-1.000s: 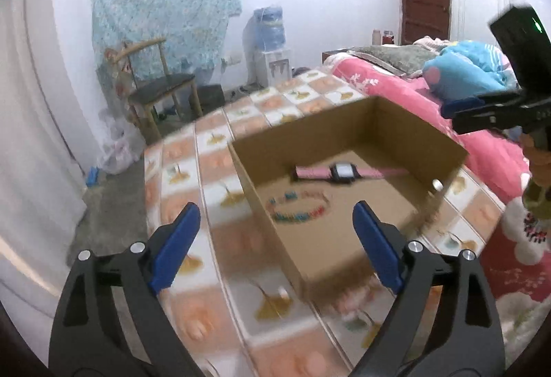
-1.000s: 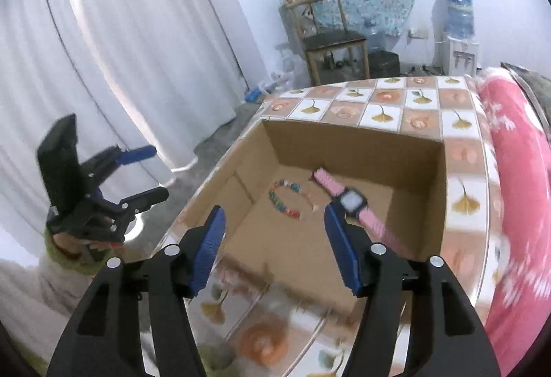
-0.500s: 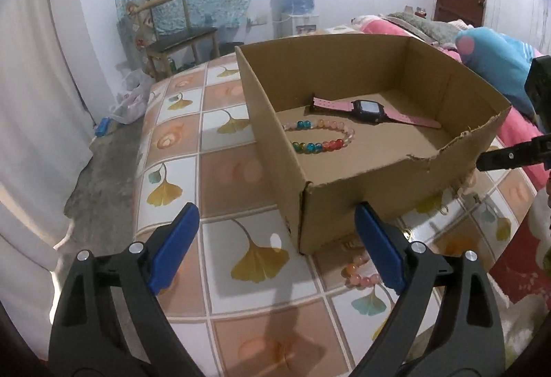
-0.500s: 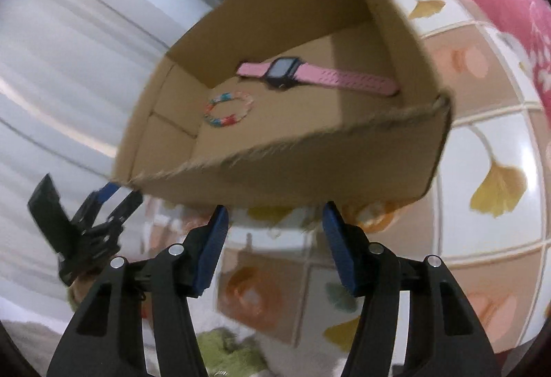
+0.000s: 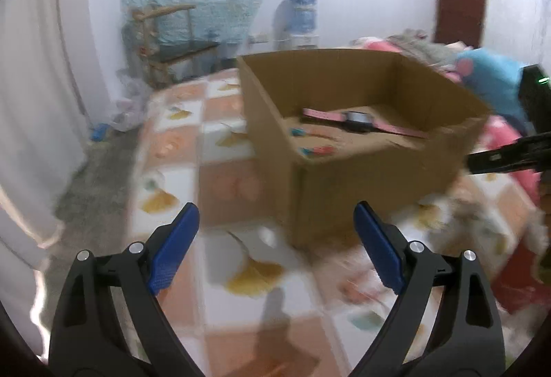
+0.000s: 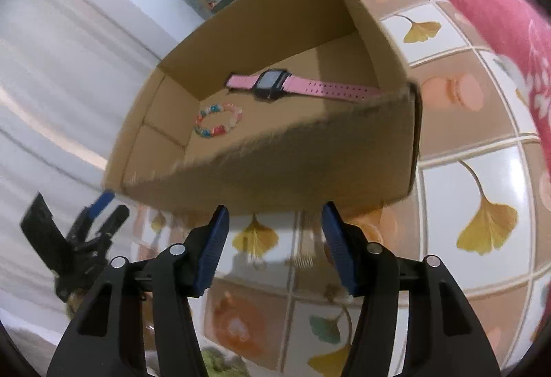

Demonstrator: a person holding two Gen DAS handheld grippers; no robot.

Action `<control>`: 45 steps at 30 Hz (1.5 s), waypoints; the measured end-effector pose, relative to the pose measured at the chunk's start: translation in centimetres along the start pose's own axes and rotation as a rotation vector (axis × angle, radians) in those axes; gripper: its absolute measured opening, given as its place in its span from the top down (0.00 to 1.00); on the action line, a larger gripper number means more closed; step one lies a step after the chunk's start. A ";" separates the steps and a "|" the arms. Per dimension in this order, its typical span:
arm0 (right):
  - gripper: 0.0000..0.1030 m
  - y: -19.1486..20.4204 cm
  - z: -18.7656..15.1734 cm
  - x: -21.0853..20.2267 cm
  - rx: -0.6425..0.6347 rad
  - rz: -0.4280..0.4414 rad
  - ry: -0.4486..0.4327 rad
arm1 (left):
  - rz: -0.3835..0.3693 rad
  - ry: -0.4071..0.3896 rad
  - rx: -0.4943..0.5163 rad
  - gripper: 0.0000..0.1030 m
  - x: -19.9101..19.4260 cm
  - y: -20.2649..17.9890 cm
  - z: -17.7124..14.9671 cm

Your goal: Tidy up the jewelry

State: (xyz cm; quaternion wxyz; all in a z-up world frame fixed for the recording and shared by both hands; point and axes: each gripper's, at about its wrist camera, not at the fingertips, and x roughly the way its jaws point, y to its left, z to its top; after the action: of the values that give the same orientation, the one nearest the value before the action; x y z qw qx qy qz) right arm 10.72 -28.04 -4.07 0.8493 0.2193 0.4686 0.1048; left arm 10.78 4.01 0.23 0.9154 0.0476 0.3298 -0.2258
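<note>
Both grippers have dropped since the earlier frames, from above the open brown cardboard box [image 6: 275, 122] to its rim level. Right gripper [image 6: 274, 241] has rolled; its blue-padded jaws have just been narrowing, half apart, nothing between them. Near box wall stands just beyond its fingertips; patterned ginkgo-leaf tablecloth [image 6: 482, 204] lies free beneath and to the right. Pink-strapped black watch [image 6: 272, 85] and multicoloured bead bracelet [image 6: 217, 120] lie on the box floor, past that wall. Left gripper [image 5: 276, 239] hovers wide and empty, tilted downward, box corner ahead of its right finger, open cloth beyond its left finger.
</note>
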 end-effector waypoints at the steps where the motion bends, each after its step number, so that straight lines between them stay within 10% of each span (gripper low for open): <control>1: 0.52 0.5 -1.2 -0.2 -0.027 -0.001 0.007 | -0.039 -0.002 0.003 0.16 -0.6 -0.7 -0.6; 7: 0.57 3.0 -6.7 0.3 -0.113 0.071 0.090 | -0.278 0.092 0.109 0.34 -1.1 -6.1 -3.8; 23: 0.60 3.7 -6.8 1.8 -0.135 0.060 0.117 | -0.239 0.231 0.250 0.91 3.5 -7.7 -4.3; 36: 0.61 3.8 -6.9 2.5 -0.151 0.066 0.109 | 0.000 0.261 0.258 0.89 2.9 -5.0 -4.0; 40: 0.61 4.0 -7.0 2.3 -0.168 0.036 0.093 | -0.053 0.212 0.187 0.58 1.6 -4.7 -3.5; 45: 0.61 4.4 -7.3 2.0 -0.189 -0.022 0.063 | -0.153 0.197 0.129 0.47 1.8 -6.4 -3.4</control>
State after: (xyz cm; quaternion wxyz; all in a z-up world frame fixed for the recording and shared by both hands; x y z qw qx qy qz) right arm 5.76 -21.43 -6.86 0.8520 0.1299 0.4856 0.1462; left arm 7.16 -1.61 -3.10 0.8538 0.1030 0.4053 -0.3100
